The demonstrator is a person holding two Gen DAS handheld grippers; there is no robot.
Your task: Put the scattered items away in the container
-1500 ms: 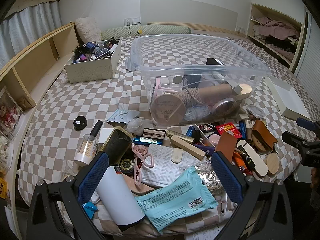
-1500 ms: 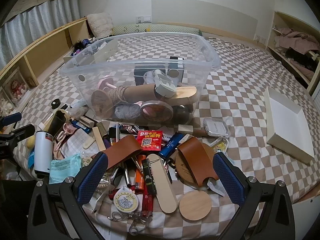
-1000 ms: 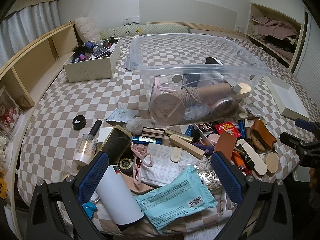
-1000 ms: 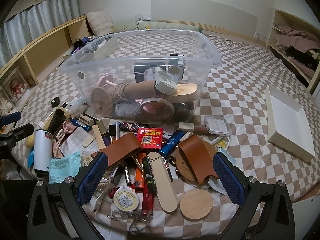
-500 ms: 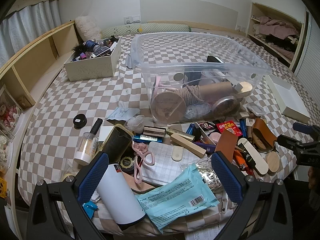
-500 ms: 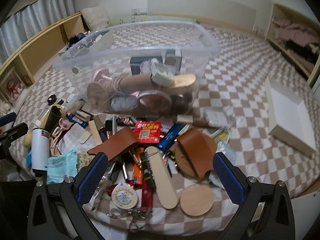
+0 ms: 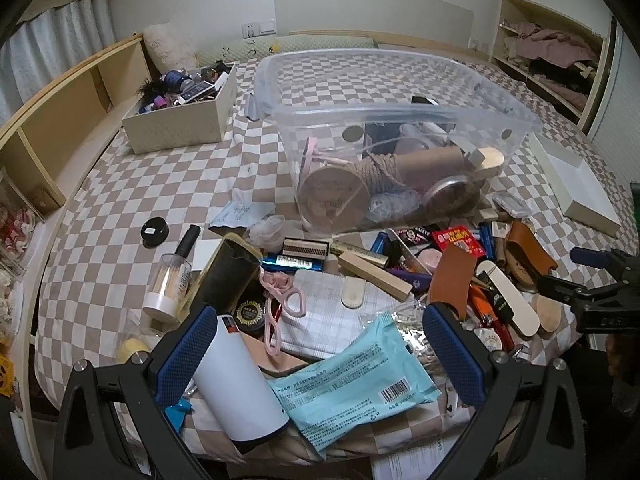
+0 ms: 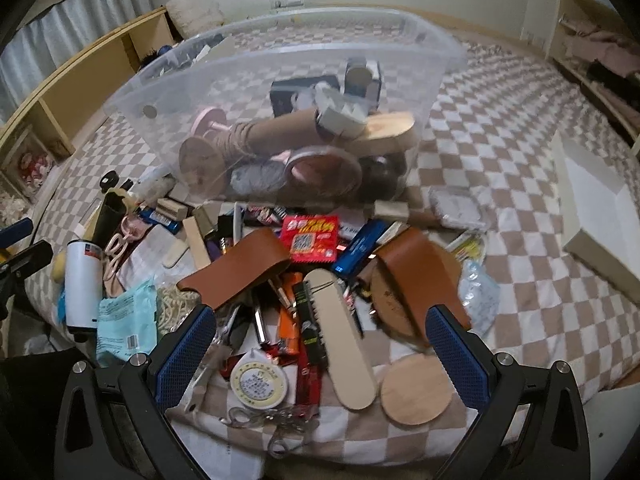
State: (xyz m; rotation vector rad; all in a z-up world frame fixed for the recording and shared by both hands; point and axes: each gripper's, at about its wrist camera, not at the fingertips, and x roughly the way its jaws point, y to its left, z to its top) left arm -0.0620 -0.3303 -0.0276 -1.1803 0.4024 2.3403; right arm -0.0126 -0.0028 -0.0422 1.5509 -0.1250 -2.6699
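Both grippers hang with fingers spread wide and nothing between them: the left gripper over the near edge of the bed, the right gripper over the pile of scattered items.

At far left a pale curtain hangs behind a wooden shelf unit along the bedside. A cream box of odds and ends sits on the brown-and-white checked bedspread. In the middle stands the clear plastic container, already holding several things, with the clutter spread just in front of it. A white tumbler and a teal packet lie nearest. To the right a white lid lies flat, and an open shelf of clothes fills the far corner.
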